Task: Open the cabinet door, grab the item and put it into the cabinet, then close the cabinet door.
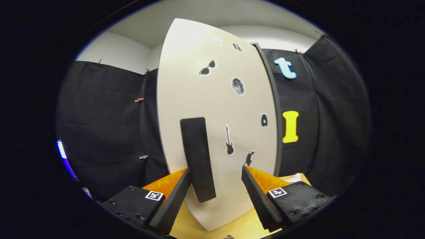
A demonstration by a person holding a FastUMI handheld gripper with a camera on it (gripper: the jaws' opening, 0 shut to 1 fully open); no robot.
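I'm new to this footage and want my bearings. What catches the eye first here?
The white cabinet door stands dead ahead of the gripper, dotted with small stickers: sunglasses, a moon and a guitar. Its black handle runs upright, just inside the left of the two open, ribbed black fingers; neither presses on it. The cabinet stands on a yellow tabletop.

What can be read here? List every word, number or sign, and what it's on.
No readable words or numbers.
Door: picture stickers only: sunglasses, moon, guitar; top sticker too blurred.
Hand-held gripper: open, handle between its fingers; each finger carries a square coded marker, no text.
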